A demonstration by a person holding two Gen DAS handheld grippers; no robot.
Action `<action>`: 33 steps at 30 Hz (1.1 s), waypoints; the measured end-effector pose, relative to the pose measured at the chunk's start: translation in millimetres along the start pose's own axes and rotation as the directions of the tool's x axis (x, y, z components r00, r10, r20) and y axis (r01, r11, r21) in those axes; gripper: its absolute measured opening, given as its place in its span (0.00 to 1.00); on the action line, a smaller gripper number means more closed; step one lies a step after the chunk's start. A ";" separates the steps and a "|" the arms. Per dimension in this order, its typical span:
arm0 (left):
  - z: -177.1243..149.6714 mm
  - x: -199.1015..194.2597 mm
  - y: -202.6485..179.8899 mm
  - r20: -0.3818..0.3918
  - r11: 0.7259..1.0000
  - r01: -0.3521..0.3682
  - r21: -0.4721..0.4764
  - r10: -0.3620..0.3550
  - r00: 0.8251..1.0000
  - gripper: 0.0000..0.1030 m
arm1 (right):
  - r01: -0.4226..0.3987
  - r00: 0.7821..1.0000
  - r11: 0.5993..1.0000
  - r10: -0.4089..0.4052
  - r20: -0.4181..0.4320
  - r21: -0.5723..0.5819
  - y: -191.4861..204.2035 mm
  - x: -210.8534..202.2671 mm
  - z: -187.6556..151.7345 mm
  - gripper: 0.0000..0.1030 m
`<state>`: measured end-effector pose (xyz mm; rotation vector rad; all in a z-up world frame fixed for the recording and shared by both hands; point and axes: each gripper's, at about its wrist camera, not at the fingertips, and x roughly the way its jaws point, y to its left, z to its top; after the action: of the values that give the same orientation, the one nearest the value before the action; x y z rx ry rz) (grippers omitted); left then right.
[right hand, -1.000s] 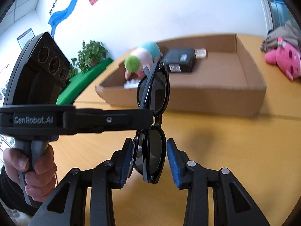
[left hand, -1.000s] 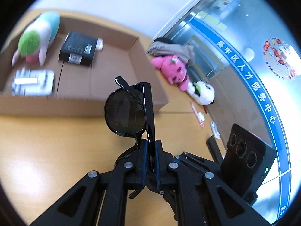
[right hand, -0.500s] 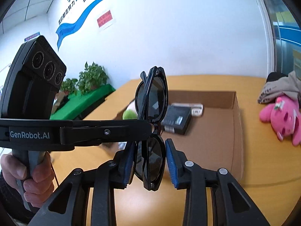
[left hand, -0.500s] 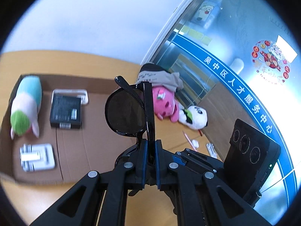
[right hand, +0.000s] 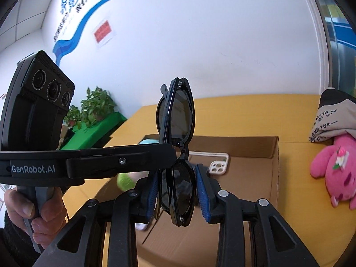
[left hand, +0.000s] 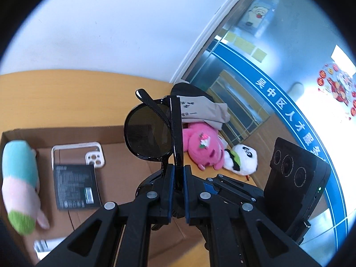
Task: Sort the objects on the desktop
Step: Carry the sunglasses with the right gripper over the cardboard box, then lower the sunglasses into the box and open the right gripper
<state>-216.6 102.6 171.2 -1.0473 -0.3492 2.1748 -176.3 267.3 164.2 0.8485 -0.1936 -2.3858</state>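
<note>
A folded pair of black sunglasses (left hand: 146, 138) is held upright in the air between both grippers. My left gripper (left hand: 176, 171) is shut on the folded frame near the bridge; in the right wrist view it reaches in from the left (right hand: 171, 155). My right gripper (right hand: 176, 184) has its blue pads against both sides of the lower lens (right hand: 178, 191), shut on it. Below and beyond the glasses lies an open cardboard box (left hand: 66, 131) holding a blue-pink-green plush (left hand: 20, 182), a white phone case (left hand: 77, 153) and a black packet (left hand: 75, 187).
On the wooden table to the right of the box lie a pink plush (left hand: 202, 149), a panda plush (left hand: 242, 158) and a beige cloth (left hand: 200, 109). A person's hand (right hand: 20, 218) holds the left gripper's handle. Potted plants (right hand: 95, 109) stand beyond the table.
Both grippers rose and moved toward the box with the sunglasses, so the box floor now shows from above. The right gripper's pads narrowed onto the lower lens.
</note>
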 end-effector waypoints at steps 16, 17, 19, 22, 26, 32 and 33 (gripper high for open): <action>3.8 168.6 112.9 -0.258 0.963 -0.024 -0.268 -0.048 0.965 0.06 | 0.180 0.946 0.963 -0.113 -0.303 0.201 -116.7 148.0 -17.1 0.34; 0.5 175.4 115.2 -0.274 0.963 -0.032 -0.268 -0.044 0.961 0.06 | 0.192 0.939 0.959 -0.118 -0.323 0.209 -121.7 154.2 -21.7 0.34; -5.8 188.1 119.4 -0.297 0.961 -0.043 -0.273 -0.042 0.954 0.06 | 0.232 0.918 0.951 -0.144 -0.371 0.204 -129.6 165.5 -29.5 0.32; -8.6 193.6 126.0 -0.304 0.954 -0.053 -0.296 -0.041 0.952 0.06 | 0.266 0.896 0.949 -0.179 -0.405 0.170 -127.4 175.1 -28.7 0.33; -13.0 193.7 134.2 -0.319 0.944 -0.072 -0.322 -0.037 0.947 0.06 | 0.288 0.887 0.946 -0.206 -0.413 0.147 -130.1 181.3 -37.4 0.38; -5.7 167.3 120.4 -0.271 0.960 -0.128 -0.250 0.057 0.961 0.28 | 0.269 0.896 0.955 -0.200 -0.396 0.126 -116.7 166.9 -34.8 0.72; -2.7 151.6 109.9 -0.232 0.968 -0.145 -0.205 0.096 0.968 0.33 | 0.273 0.901 0.957 -0.218 -0.376 0.098 -108.9 157.0 -32.7 0.73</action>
<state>-332.4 126.4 25.9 -1.4547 -0.4413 2.1329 -306.5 266.9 20.6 1.4426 -0.1221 -2.4099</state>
